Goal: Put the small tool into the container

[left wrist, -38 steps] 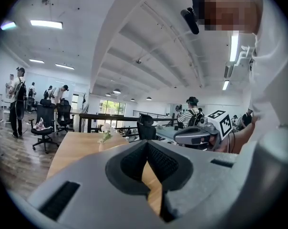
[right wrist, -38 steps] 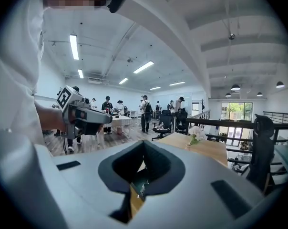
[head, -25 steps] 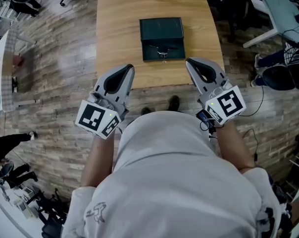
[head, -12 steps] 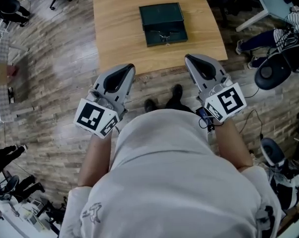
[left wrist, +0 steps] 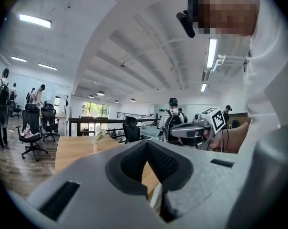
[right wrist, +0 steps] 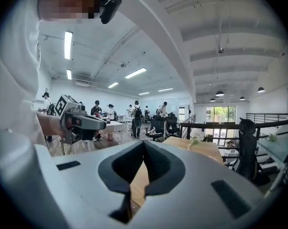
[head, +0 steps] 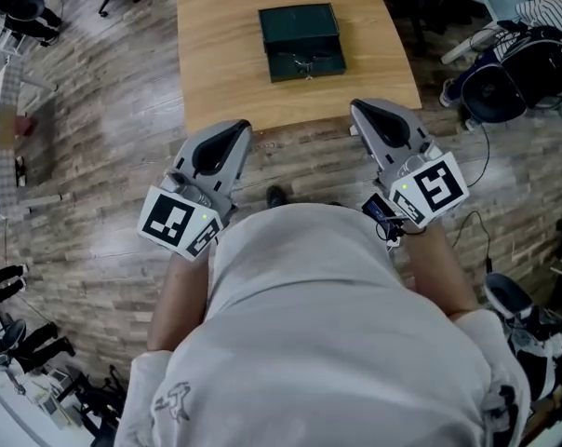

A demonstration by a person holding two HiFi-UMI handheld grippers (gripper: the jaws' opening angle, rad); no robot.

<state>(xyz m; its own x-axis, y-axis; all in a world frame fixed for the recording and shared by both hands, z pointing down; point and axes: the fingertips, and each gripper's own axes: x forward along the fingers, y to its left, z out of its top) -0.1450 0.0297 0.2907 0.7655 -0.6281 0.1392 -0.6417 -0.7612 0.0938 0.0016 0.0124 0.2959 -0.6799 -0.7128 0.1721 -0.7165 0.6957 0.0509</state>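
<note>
The container (head: 301, 37) sits mid-desk (head: 216, 63), well beyond the near edge, where the left gripper (head: 238, 128) and right gripper (head: 359, 112) hover, both pressed together and empty.

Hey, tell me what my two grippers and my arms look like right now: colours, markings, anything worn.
The left gripper and right gripper are light grey, tapered shells with dark ribbed pads. Each bears a white marker cube printed with black squares. A dark cable sits at the right wrist. The person wears a white short-sleeved shirt.
</note>
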